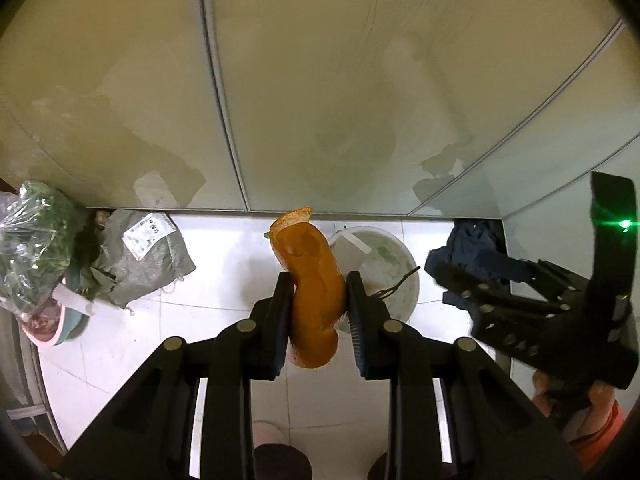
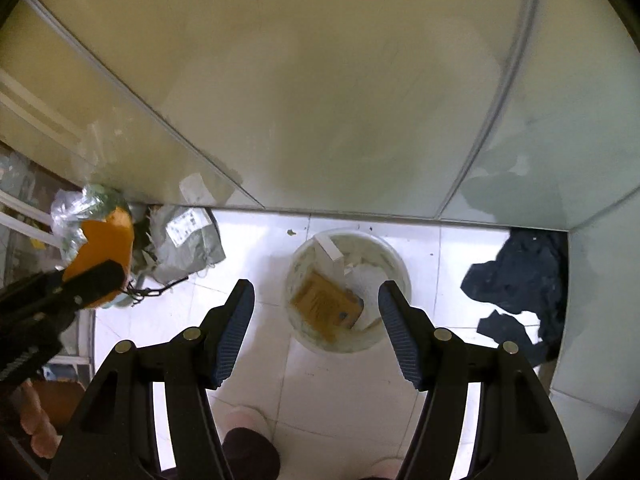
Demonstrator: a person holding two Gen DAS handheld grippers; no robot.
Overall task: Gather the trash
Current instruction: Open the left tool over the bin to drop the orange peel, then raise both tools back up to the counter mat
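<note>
- Firmly, the left gripper [image 1: 316,300] was seen clamped on a long orange curved piece of peel-like rind [image 1: 310,292], both pads pressed against its sides, the piece standing upright between them with its cut rim at the top.
- Just behind that rind, a white round plastic bucket [image 1: 394,280] was seen on the pale tiled floor [image 1: 224,264], against the foot of the glossy wall panels.
- Meanwhile the right gripper [image 2: 316,304] was held with its jaws well apart and nothing between them, pointed down over the same bucket [image 2: 394,264]; a brown flattened cardboard piece [image 2: 326,306] and a white card strip [image 2: 330,254] were seen inside it.
- To the left, a grey woven sack with a white printed label [image 1: 146,258] was found lying on the floor, beside a clear plastic bag of green leaves [image 1: 34,236].
- To the right, a dark blue crumpled cloth [image 2: 520,276] was seen in the corner, touching the wall.
- At the lower edge, pink slippers [image 2: 244,416] of the person were visible.
</note>
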